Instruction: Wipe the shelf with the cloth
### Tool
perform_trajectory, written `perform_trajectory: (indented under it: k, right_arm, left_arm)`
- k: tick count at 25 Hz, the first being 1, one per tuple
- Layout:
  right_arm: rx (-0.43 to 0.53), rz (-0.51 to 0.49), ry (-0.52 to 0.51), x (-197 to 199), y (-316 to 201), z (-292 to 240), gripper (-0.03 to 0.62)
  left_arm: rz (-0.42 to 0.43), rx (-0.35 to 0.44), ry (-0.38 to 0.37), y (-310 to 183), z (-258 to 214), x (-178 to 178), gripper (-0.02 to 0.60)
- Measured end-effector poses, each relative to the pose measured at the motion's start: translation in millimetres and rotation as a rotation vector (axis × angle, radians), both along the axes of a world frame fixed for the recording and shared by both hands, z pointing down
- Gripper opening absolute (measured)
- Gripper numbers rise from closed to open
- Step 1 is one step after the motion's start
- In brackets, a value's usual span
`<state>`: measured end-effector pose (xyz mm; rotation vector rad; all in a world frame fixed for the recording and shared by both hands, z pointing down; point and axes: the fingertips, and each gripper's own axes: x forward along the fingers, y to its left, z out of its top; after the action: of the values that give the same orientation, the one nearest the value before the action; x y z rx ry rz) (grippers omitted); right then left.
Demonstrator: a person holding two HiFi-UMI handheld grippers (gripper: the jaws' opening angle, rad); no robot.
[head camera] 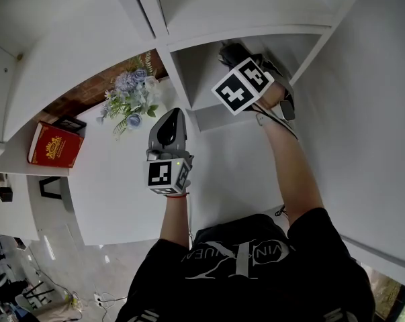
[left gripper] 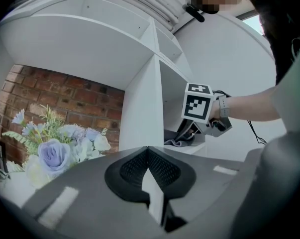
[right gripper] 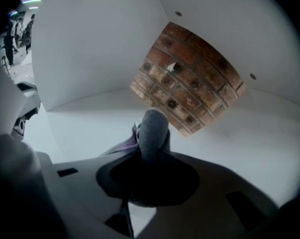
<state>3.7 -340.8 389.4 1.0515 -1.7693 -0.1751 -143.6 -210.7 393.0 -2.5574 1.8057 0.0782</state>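
Observation:
The grey cloth [right gripper: 153, 127] is bunched between the jaws of my right gripper [right gripper: 150, 153], which is shut on it. That gripper [head camera: 239, 62] reaches into a white shelf compartment [head camera: 205, 92], with the cloth [head camera: 229, 50] down on the compartment floor [right gripper: 85, 118]. In the left gripper view the cloth [left gripper: 182, 140] lies under the right gripper's marker cube [left gripper: 198, 102]. My left gripper [head camera: 171, 118] hovers over the white top left of the compartment. Its jaws [left gripper: 149, 158] are shut with nothing between them.
A bunch of blue and white flowers [head camera: 129, 99] stands left of the shelf divider [head camera: 178, 79], also close in the left gripper view [left gripper: 55, 153]. A red book [head camera: 54, 145] and a small black frame [head camera: 69, 123] stand further left. Brick wall [right gripper: 184, 83] backs the compartment.

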Motion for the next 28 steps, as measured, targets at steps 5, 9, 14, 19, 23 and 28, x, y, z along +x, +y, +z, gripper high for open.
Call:
perform_trajectory:
  k: [5, 9, 14, 19, 23, 28]
  right_arm:
    - [0.020, 0.061, 0.069, 22, -2, 1, 0.098]
    - [0.017, 0.105, 0.124, 34, -1, 3, 0.097]
    - [-0.012, 0.109, 0.245, 40, 2, 6, 0.092]
    - [-0.047, 0.128, 0.246, 46, 3, 7, 0.091]
    - [-0.048, 0.113, 0.174, 45, 1, 2, 0.091]
    - [0.021, 0.056, -0.049, 23, 10, -26, 0.092]
  left_arm:
    - [0.019, 0.002, 0.011, -2, 1, 4, 0.012]
    - [0.031, 0.000, 0.032, -3, 2, 6, 0.012]
    - [0.032, -0.003, 0.044, -5, 3, 6, 0.012]
    - [0.032, 0.001, 0.041, -3, 3, 7, 0.012]
    - [0.023, -0.004, 0.030, 0, 5, 7, 0.012]
    - [-0.006, -0.011, 0.022, 7, 7, 1, 0.012]
